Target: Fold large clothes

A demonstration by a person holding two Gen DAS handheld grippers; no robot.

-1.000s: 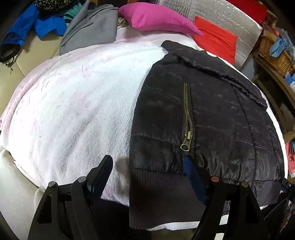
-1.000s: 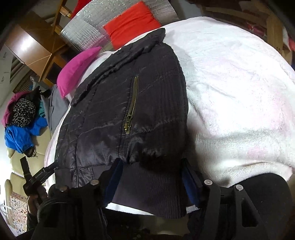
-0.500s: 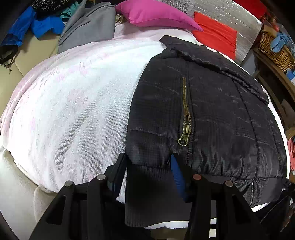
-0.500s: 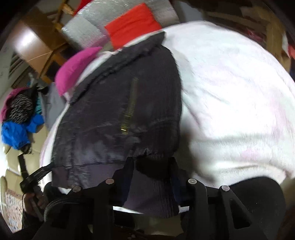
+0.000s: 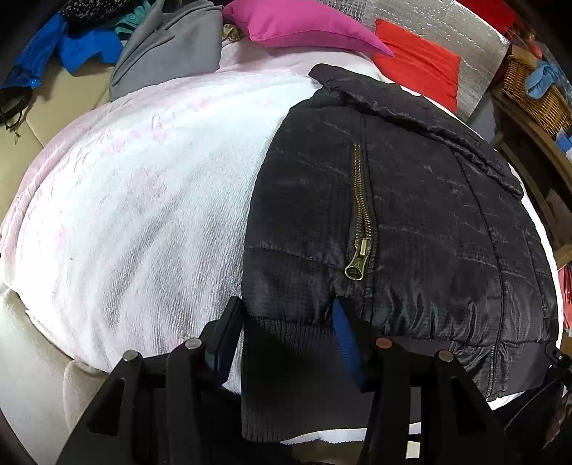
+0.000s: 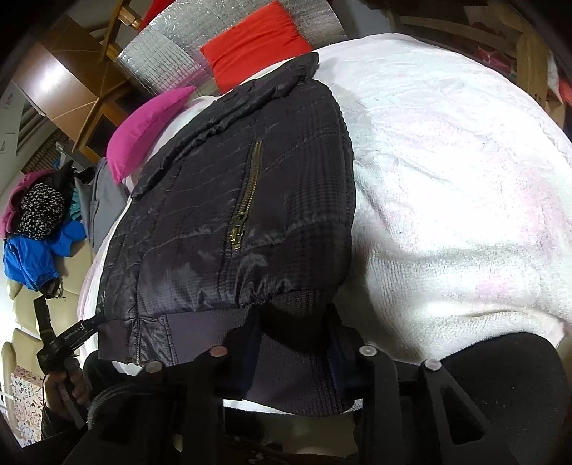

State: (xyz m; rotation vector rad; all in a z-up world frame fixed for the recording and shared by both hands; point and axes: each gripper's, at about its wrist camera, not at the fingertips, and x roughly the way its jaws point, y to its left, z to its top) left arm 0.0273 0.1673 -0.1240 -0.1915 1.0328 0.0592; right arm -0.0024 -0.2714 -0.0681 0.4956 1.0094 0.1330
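White fleece blanket (image 5: 143, 214) over cushioned surface. Nearest: left gripper (image 5: 286, 314), jaws half-closed, clamping ribbed hem (image 5: 286, 357) of black quilted jacket (image 5: 411, 214); right gripper (image 6: 295, 314), jaws closing on hem's other corner. Brass zipper (image 5: 361, 221) mid-panel. Beyond: pink cushion (image 5: 304, 25), red cushion (image 5: 418, 68). Legible writing: none.

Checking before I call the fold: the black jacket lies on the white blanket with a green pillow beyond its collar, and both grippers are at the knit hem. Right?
Not quite: the pillow beyond the collar is pink, not green, as the left wrist view shows. The rest holds: the black jacket lies on the white blanket, and the left gripper and right gripper are at its knit hem.
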